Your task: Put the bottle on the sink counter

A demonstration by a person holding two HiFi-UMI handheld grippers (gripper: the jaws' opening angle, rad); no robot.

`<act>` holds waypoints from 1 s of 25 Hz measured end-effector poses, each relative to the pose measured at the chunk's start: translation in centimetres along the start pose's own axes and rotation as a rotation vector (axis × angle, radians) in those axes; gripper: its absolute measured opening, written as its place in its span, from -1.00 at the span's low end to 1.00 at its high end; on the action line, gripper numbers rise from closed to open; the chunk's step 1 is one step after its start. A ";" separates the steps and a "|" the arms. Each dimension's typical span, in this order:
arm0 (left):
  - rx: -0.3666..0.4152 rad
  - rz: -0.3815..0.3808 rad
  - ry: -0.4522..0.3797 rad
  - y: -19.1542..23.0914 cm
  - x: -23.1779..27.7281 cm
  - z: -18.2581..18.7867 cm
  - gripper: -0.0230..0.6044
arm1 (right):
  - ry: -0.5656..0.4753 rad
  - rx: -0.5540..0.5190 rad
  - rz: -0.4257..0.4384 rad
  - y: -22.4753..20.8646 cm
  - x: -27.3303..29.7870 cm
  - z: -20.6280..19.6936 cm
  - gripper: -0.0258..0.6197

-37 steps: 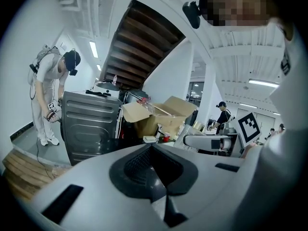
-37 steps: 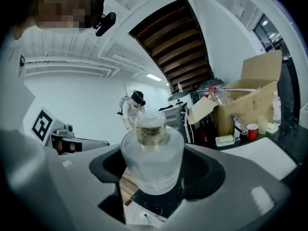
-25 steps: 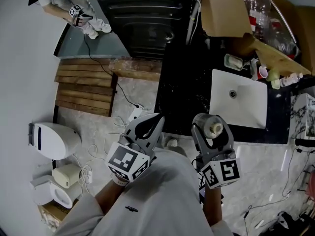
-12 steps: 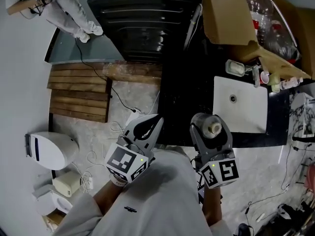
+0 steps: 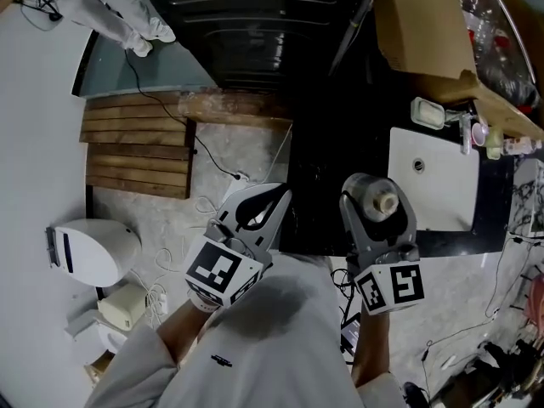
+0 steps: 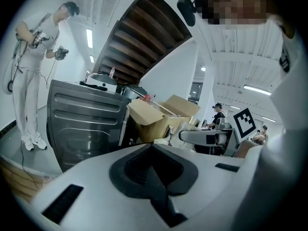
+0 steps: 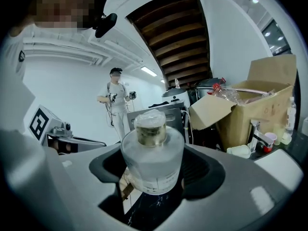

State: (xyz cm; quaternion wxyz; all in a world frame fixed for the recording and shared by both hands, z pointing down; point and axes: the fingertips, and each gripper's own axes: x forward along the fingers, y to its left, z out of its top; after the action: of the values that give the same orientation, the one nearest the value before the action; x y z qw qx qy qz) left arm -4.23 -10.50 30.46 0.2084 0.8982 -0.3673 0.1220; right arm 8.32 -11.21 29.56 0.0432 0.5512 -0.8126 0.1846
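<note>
Right claw (image 5: pixel 378 213) is clamped on the bottle (image 7: pixel 153 159), jaws on both sides of its round clear body, cap up and roughly upright. Left claw (image 6: pixel 155 176) is closed on nothing and held off the desk's near-left corner, over the floor; it is not needed for this step. The bottle is carried in the air over the near edge of the black desk (image 5: pixel 330 164), just left of the white sink basin (image 5: pixel 433 181); height above the surface cannot be judged from these views. The step in hand is judged to be carry-in before set-down. Bare black surface left of the basin looks like the best target, well in from the near edge and off the basin rim. The far-right corner is crowded by the cardboard box (image 5: pixel 422 25) and the soap dish (image 5: pixel 427 113), so that end should be avoided. The bottle should be kept vertical and lowered until its base sits flat. Only then should the jaws be opened, and the claw drawn straight back so the body is not clipped. Glass this smooth is likely to slip, so grip should not be eased early.
</note>
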 end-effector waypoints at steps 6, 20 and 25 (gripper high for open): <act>-0.013 0.003 0.010 2.5 1.8 0.3 -0.90 | 0.000 -0.016 -0.001 -0.5 3.9 0.6 0.15; -0.047 0.021 0.025 7.4 6.1 0.2 -0.90 | 0.023 -0.047 0.031 -1.7 12.5 0.4 0.15; -0.105 0.043 0.045 8.7 7.4 -0.6 -0.90 | 0.026 -0.049 0.040 -2.4 15.1 -0.3 0.15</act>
State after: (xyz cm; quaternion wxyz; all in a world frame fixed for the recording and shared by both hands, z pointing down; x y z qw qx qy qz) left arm -5.24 -20.33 36.20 0.2609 0.8750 -0.3876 0.1271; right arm 4.59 -25.17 34.61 0.0637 0.5311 -0.8270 0.1728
